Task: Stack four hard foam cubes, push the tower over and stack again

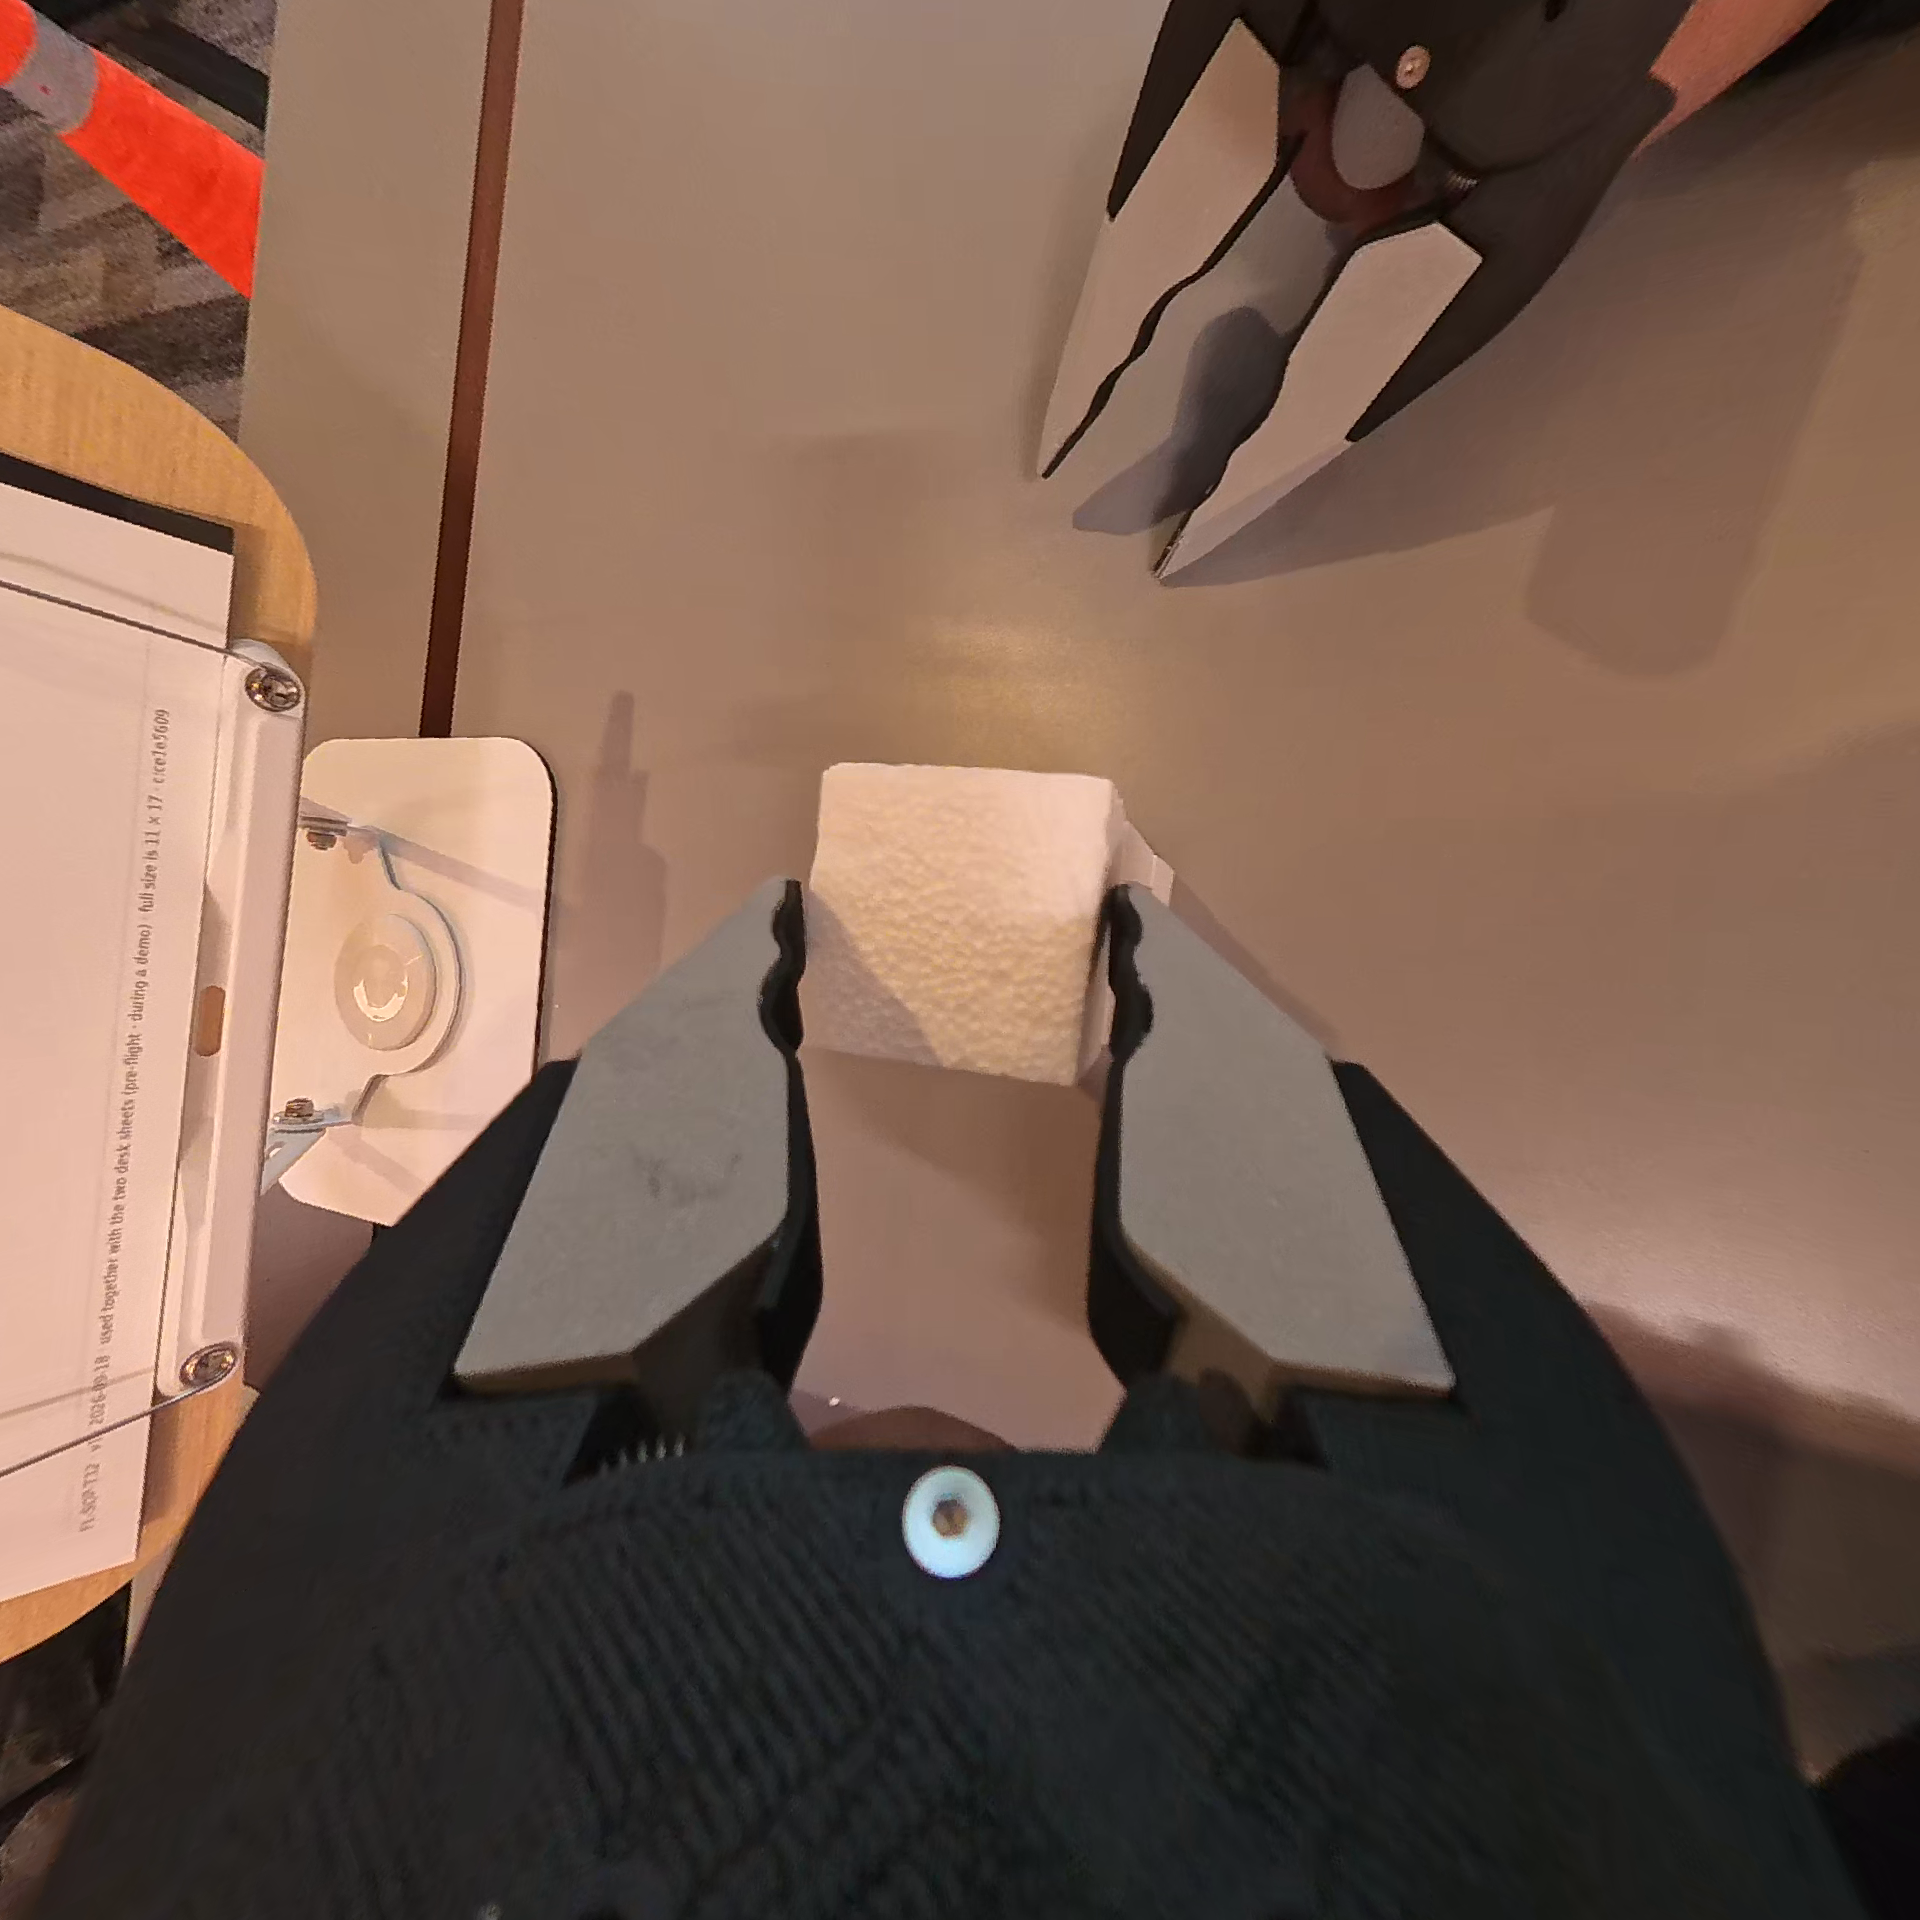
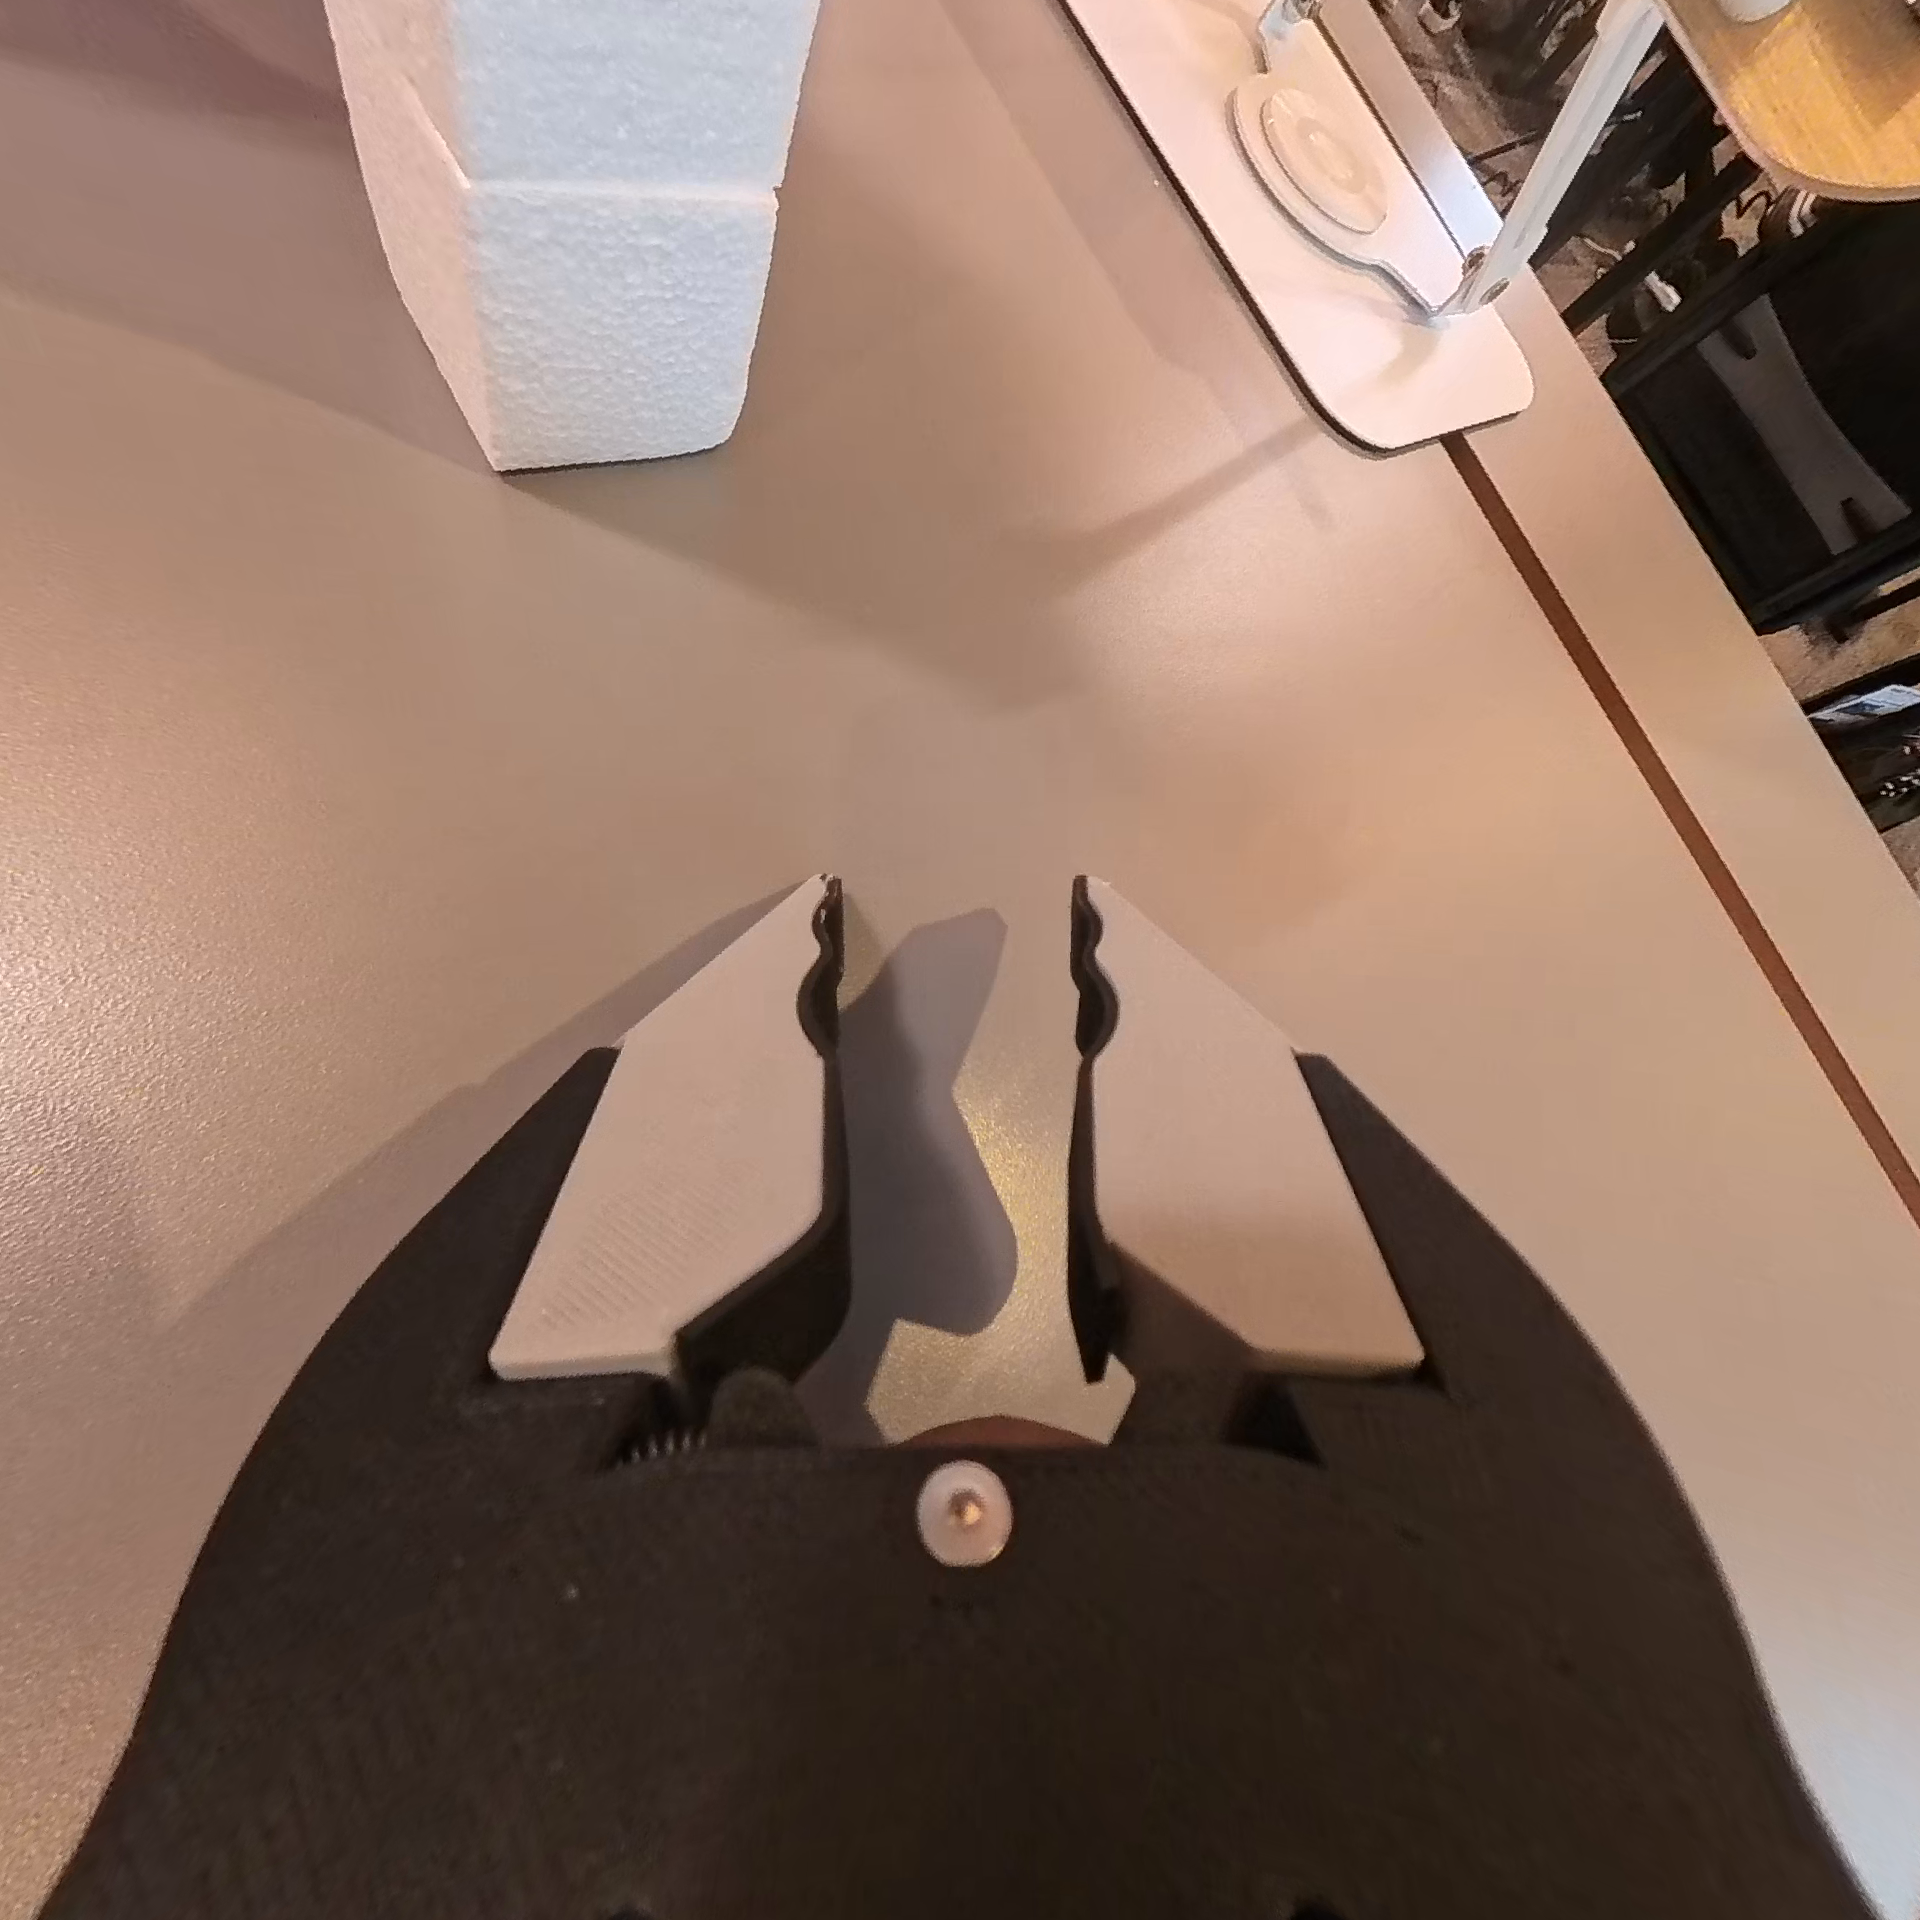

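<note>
In the left wrist view I look straight down on a white foam cube (image 1: 956, 914), the top of a tower; edges of lower cubes peek out at its right side. My left gripper (image 1: 954, 906) is closed on this top cube, one fingertip against each side. In the right wrist view the tower's bottom cube (image 2: 613, 322) stands on the table with another cube (image 2: 623, 83) on it; the top is cut off. My right gripper (image 2: 956, 894) is open and empty, low over the table, short of the tower. It also shows in the left wrist view (image 1: 1107, 520).
The beige table (image 1: 831, 416) has a brown edge strip (image 1: 468, 416) at the left. A white stand base plate (image 1: 416, 966) sits near that edge, also seen in the right wrist view (image 2: 1351, 260). A round wooden table with a paper sheet (image 1: 104, 935) lies beyond. There is about 15 cm between the tips of the two grippers.
</note>
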A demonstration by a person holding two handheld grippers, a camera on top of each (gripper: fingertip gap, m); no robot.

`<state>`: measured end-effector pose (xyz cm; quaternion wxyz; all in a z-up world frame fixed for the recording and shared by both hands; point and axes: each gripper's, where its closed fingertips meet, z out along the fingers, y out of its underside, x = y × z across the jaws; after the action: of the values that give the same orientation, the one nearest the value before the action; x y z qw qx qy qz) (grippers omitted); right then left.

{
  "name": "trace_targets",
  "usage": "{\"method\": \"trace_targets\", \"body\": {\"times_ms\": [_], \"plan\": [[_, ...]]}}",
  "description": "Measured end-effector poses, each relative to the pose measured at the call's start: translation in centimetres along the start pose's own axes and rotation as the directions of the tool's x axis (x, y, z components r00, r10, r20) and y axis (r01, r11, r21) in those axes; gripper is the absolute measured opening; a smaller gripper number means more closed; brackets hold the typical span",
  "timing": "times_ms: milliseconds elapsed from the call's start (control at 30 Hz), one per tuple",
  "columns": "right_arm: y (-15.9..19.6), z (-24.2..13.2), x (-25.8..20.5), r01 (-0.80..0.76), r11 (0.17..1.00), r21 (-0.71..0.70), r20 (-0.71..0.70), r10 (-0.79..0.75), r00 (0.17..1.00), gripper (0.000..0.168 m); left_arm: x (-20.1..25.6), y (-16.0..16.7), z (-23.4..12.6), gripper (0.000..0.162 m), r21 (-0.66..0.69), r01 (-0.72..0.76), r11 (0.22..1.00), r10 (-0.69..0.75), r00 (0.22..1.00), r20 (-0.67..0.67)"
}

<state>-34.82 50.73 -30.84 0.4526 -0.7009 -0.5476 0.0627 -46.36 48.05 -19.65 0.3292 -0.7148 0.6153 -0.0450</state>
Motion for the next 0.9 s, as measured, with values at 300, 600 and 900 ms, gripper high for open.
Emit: {"method": "trace_targets", "body": {"times_ms": [300,600,900], "plan": [[0.0,0.0,0.0,0.0,1.0,0.0,0.0,0.0,1.0,0.041,0.0,0.1,0.2,0.059,-0.006,-0.002,1.0,0.002,1.0,0.005],[0.0,0.0,0.0,0.0,1.0,0.0,0.0,0.0,1.0,0.041,-0.8,-0.5,-0.6,0.082,0.041,0.047,0.998,-0.048,0.998,0.04],[0.0,0.0,-0.1,0.004,1.0,0.001,0.0,-0.004,1.0,0.042,-10.6,4.3,-11.3,0.079,0.338,0.367,0.866,-0.484,0.782,0.392]]}}
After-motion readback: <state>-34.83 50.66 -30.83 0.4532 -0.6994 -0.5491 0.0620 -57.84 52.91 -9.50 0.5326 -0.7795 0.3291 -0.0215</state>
